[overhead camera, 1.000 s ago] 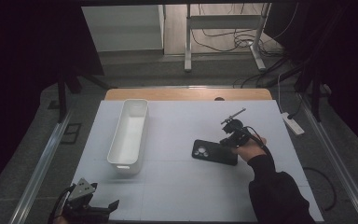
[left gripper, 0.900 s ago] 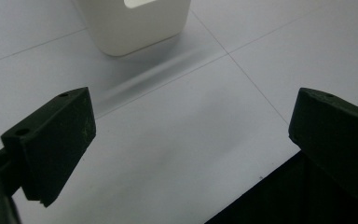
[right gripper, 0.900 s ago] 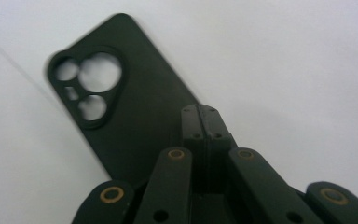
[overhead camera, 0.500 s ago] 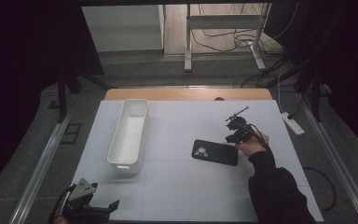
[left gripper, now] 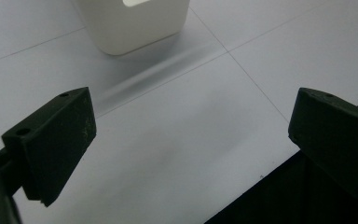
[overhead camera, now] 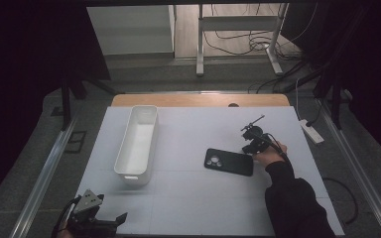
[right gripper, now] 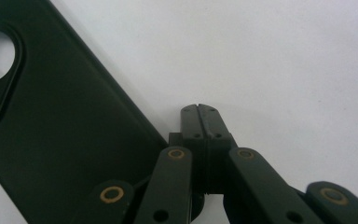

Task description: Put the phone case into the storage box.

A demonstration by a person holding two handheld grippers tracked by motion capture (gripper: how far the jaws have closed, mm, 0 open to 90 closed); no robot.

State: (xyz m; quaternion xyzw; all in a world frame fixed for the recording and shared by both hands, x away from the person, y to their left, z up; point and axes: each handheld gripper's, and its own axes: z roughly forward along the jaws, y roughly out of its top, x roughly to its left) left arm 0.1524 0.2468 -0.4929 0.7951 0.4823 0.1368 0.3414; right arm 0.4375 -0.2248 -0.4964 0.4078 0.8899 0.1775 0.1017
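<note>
A black phone case (overhead camera: 228, 162) lies flat on the white table, camera cutouts toward the left. My right gripper (overhead camera: 251, 150) sits at the case's right end, held by a hand in a dark sleeve. In the right gripper view its jaws (right gripper: 199, 113) are pressed together with nothing between them, low over the table just beside the case's edge (right gripper: 65, 135). My left gripper (overhead camera: 121, 218) rests at the table's front left corner. It stands wide open (left gripper: 191, 135) and empty, pointing at the white bin (left gripper: 135, 23).
A long white bin (overhead camera: 138, 141) stands left of centre, running front to back, and looks empty. A white power strip (overhead camera: 311, 131) lies off the table's right edge. A wooden strip (overhead camera: 198, 100) borders the far edge.
The right gripper has shifted slightly right and sunk toward the table by the case's end. The case, the bin and the left gripper have stayed put.
</note>
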